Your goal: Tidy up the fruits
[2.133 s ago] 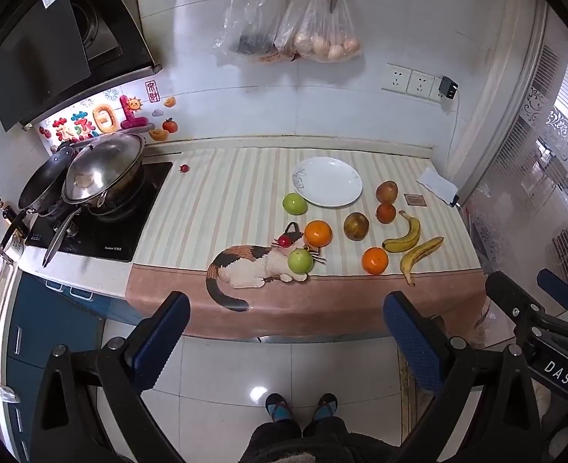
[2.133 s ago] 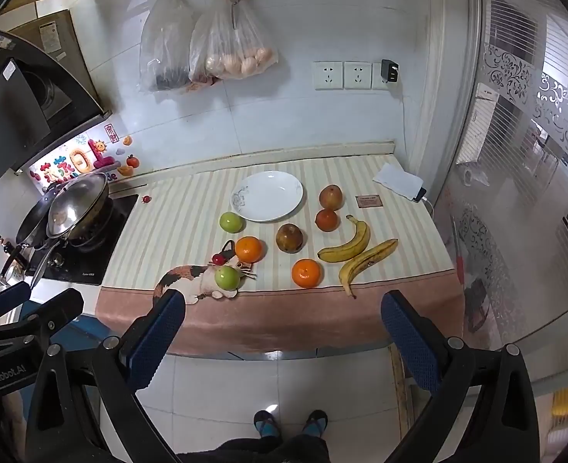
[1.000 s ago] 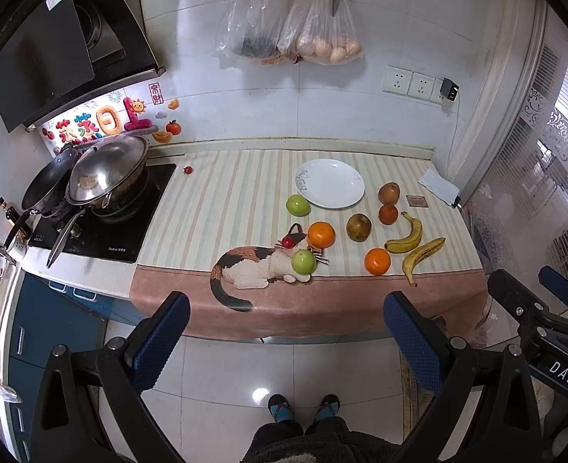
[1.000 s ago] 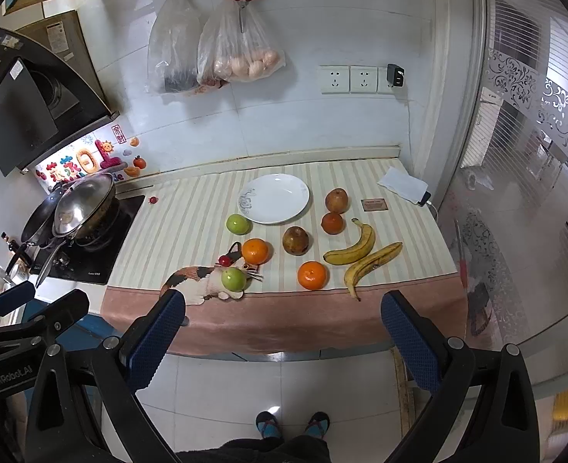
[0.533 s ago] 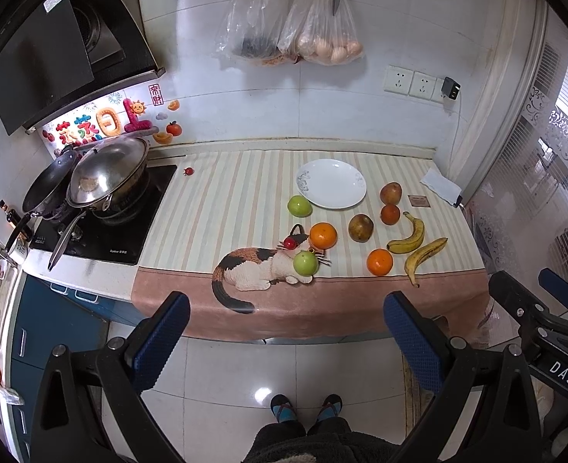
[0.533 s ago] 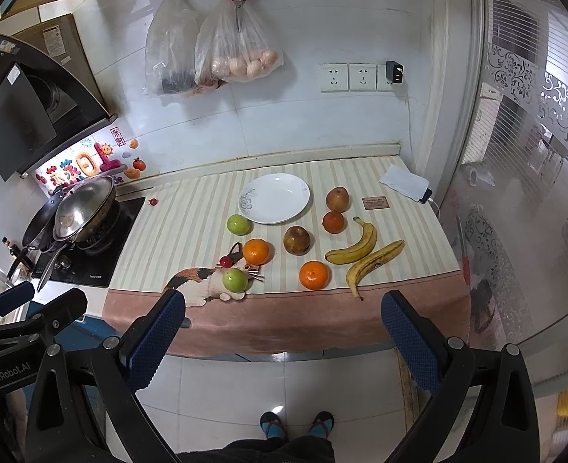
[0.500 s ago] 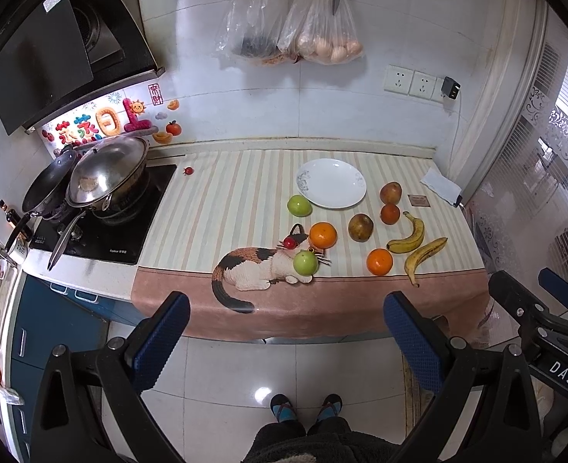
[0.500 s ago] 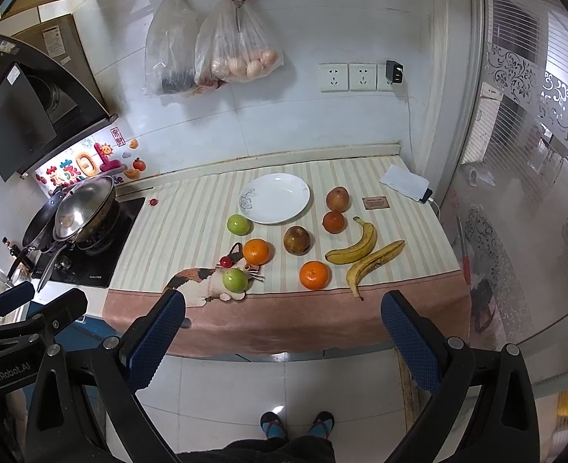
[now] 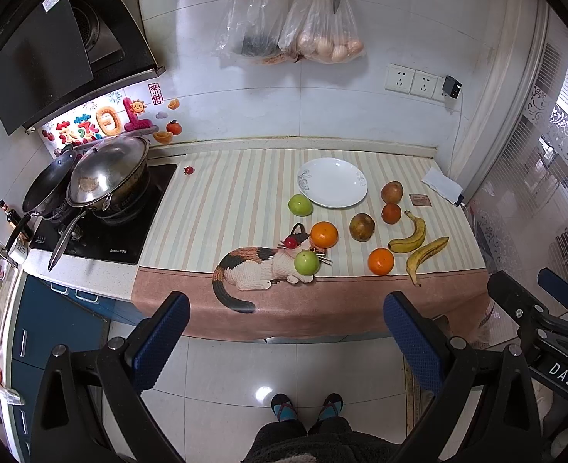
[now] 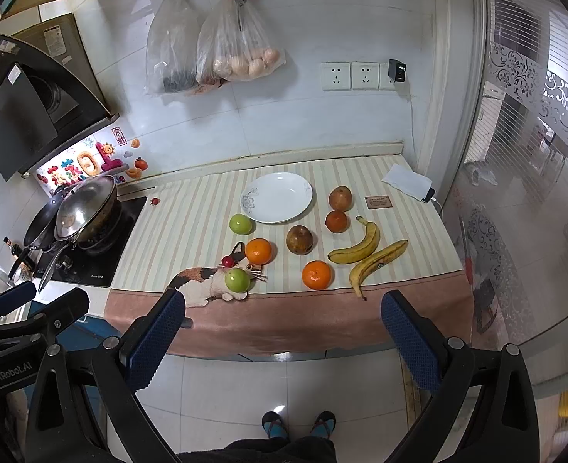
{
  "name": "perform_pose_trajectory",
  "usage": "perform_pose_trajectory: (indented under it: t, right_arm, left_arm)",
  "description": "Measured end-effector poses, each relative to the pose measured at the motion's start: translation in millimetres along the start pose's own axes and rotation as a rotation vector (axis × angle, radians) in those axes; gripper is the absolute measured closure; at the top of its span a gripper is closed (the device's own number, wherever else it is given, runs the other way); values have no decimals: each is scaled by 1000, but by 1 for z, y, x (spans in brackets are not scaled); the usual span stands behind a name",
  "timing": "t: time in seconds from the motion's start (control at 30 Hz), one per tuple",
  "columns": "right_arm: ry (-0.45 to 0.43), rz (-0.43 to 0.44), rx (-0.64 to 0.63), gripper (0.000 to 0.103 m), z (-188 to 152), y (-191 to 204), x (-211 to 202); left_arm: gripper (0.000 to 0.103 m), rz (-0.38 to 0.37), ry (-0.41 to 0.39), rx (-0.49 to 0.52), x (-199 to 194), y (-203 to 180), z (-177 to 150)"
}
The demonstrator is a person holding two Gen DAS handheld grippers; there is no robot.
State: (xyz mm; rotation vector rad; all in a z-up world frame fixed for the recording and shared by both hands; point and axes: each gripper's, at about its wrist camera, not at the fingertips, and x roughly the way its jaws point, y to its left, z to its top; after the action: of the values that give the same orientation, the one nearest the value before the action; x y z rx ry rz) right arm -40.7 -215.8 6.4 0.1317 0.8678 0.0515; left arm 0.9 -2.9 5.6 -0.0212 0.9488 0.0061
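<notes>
Fruits lie on a striped cloth on the counter around an empty white plate (image 9: 332, 187) (image 10: 276, 197). There are two green apples (image 9: 306, 262) (image 10: 238, 279), oranges (image 9: 380, 261) (image 10: 316, 274), two brown pears (image 9: 361, 227) (image 10: 299, 239), two bananas (image 9: 410, 234) (image 10: 359, 245) and a small red fruit (image 9: 291, 242). My left gripper (image 9: 285, 341) is open and empty, held back from the counter above the floor. My right gripper (image 10: 284, 337) is open and empty, also short of the counter edge.
A stove (image 9: 102, 227) with lidded pans (image 9: 108, 173) stands at the counter's left. Bags (image 10: 237, 50) and scissors hang on the wall. A white cloth (image 10: 407, 183) and a small card (image 10: 377, 202) lie at the right. A glass partition (image 10: 515, 193) stands at the right. My feet (image 10: 299, 424) show on the tiled floor.
Both views have shifted only slightly; the counter sits a touch lower and nearer in the right wrist view. Both grippers stay open and empty.
</notes>
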Motion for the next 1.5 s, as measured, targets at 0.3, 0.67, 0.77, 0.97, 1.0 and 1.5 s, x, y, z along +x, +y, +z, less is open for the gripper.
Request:
perform_pose_trajectory:
  t: [0.3, 0.67, 0.77, 0.97, 1.0, 1.5]
  right_arm:
    - [-3, 2, 8, 0, -1, 2, 1]
    - [5, -45, 154, 0, -1, -20, 33]
    - [28, -79, 232, 0, -3, -45, 59]
    - [81, -159, 365, 0, -6, -116, 130]
    - [93, -168, 385, 0, -6, -129, 148]
    - [391, 20, 800, 39, -25, -259, 427]
  left_arm:
    - [0, -12, -1, 8, -2, 5, 2]
    - [0, 10, -34, 125, 49, -9, 27]
    - [0, 24, -24, 198, 81, -28, 39]
    - [0, 19, 30, 330, 145, -82, 61]
    - [0, 28, 35, 359, 159, -94, 67]
    - [7, 96, 269, 571, 341, -215, 103]
